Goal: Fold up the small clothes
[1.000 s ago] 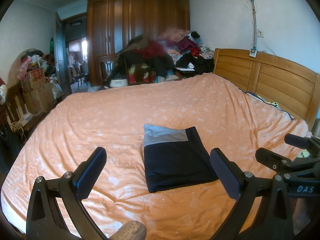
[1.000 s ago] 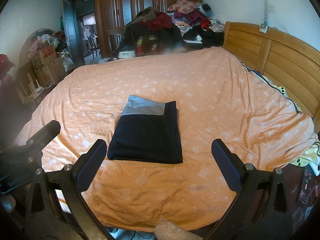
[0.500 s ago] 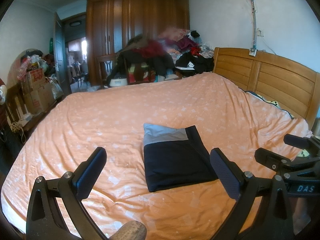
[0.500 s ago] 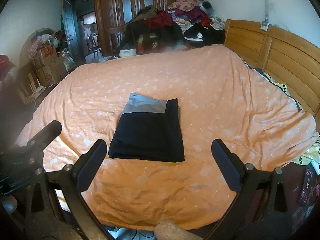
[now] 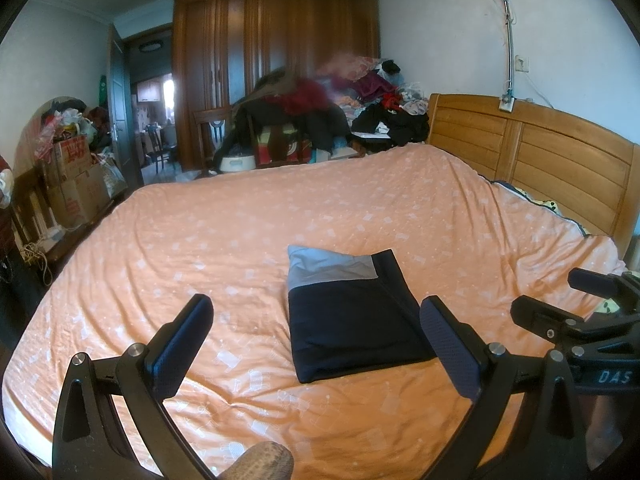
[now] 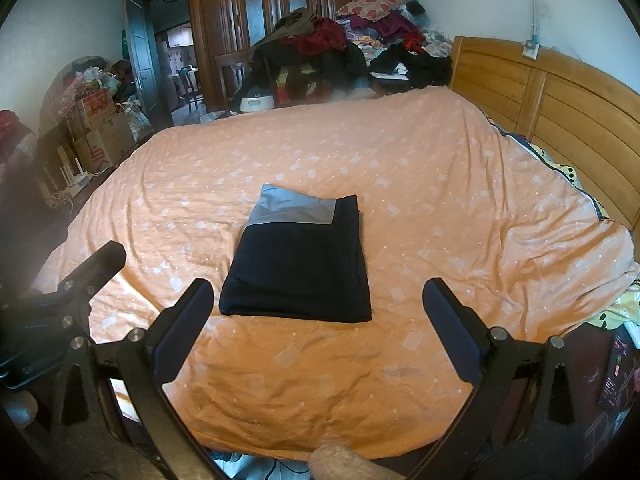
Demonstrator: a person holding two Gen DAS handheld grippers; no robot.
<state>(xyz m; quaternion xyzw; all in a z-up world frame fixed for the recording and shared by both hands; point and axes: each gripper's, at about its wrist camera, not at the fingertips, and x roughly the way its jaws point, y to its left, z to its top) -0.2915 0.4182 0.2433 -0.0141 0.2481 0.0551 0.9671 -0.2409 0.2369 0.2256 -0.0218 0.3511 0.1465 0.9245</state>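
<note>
Your left gripper (image 5: 316,336) and right gripper (image 6: 318,320) hang spread and empty; ahead of both, the dark garment (image 6: 298,268) already lies folded flat.

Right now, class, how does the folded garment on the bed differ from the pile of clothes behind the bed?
The folded garment is one neat flat rectangle; the pile of clothes is a jumbled heap. The garment is dark navy with a grey band; the pile mixes reds, purples, black and pale colours. The garment lies on the orange bedcover; the pile sits beyond its far edge. Neither is touched by a hand-held gripper.
</note>
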